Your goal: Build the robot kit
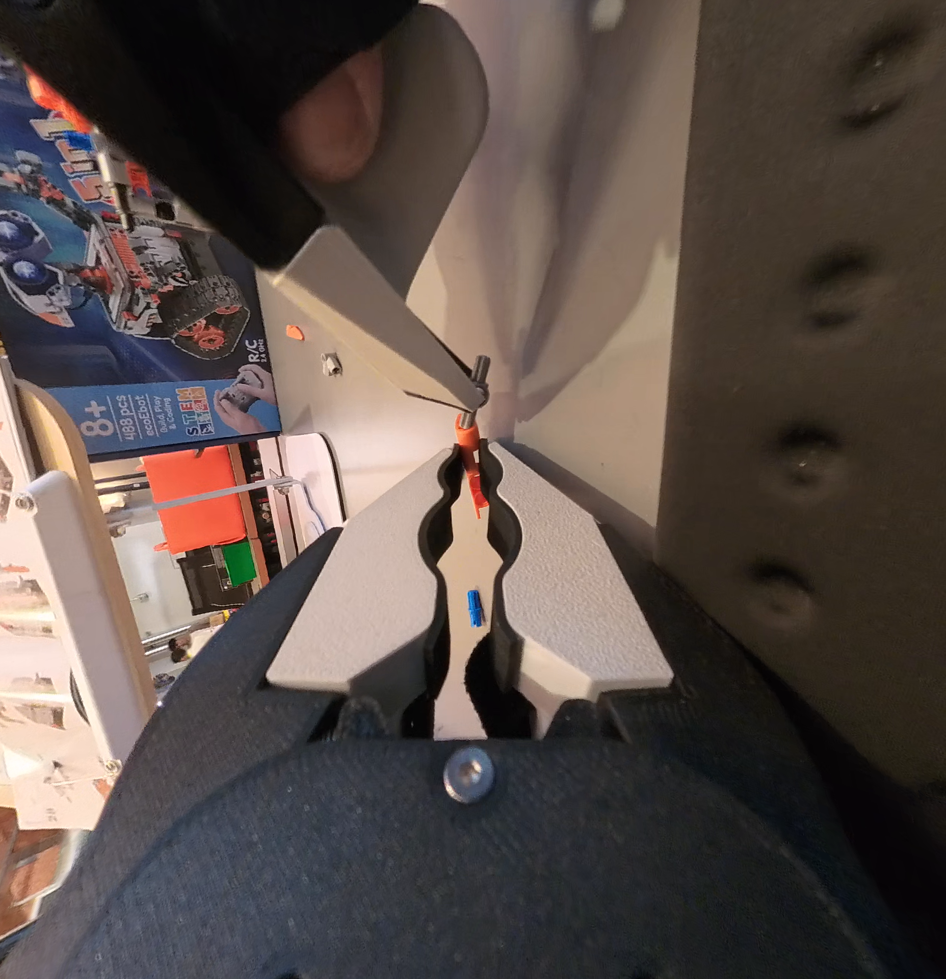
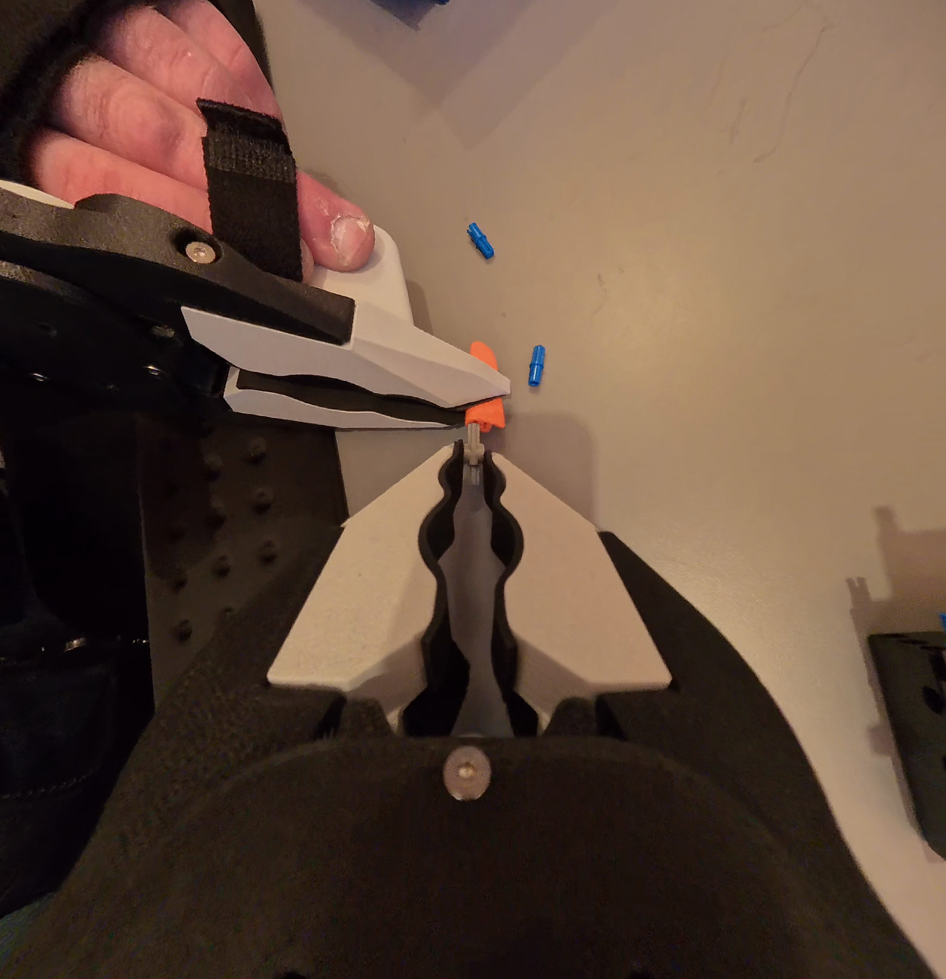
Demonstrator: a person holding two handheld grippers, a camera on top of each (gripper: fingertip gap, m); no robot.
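Jaws of the left gripper (image 1: 472, 450) clamp an orange piece (image 1: 471, 461); the right gripper (image 2: 473, 456) pinches a grey pin (image 2: 474, 447) entering it, above the table (image 2: 725, 265), near two blue pins (image 2: 535, 365).

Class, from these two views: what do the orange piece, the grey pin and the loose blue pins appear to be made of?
Orange piece: probably moulded plastic, uniform bright colour, smooth matte.
Grey pin: likely plastic too, though in the left wrist view its sheen leaves metal possible.
Blue pins: plastic, saturated colour, moulded ridges.
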